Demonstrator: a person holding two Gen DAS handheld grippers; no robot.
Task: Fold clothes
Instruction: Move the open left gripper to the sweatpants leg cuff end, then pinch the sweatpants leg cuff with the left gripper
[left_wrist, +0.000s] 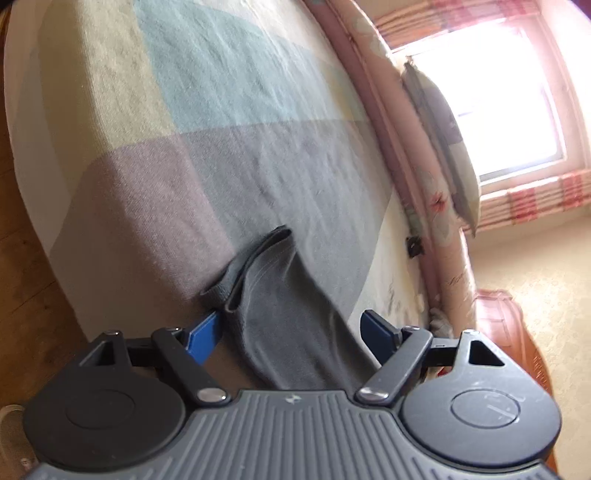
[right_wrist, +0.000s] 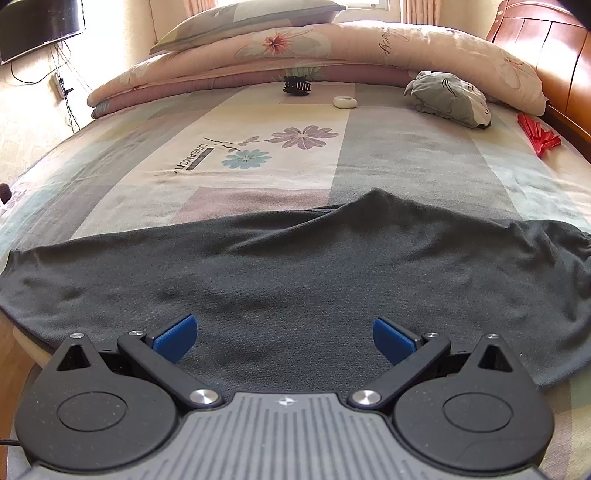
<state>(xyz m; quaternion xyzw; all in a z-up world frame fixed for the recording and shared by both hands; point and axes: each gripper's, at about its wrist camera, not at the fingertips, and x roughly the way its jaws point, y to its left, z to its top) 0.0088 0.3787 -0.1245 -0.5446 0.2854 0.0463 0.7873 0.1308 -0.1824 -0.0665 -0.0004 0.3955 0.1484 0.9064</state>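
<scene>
While both grippers' jaws stood apart and empty, the left gripper (left_wrist: 295, 334) straddling the dark grey knit garment's (left_wrist: 291, 306) lower-centre cuff and the right gripper (right_wrist: 283, 341) hovering above, a shallow pinch risked slipping.

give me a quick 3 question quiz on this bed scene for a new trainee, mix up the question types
1. True or false: the right gripper is clamped on the dark grey garment.
2. Multiple choice: what lies nearest the folded quilt at the far side of the bed? A) a black hair claw B) a pair of shoes C) a water bottle
3. Fill in: in the left wrist view, a narrow part of the garment runs between the fingers of the left gripper, whose jaws stand ____.

Key
1. False: its jaws are apart above the cloth, gripping nothing.
2. A
3. open
</scene>
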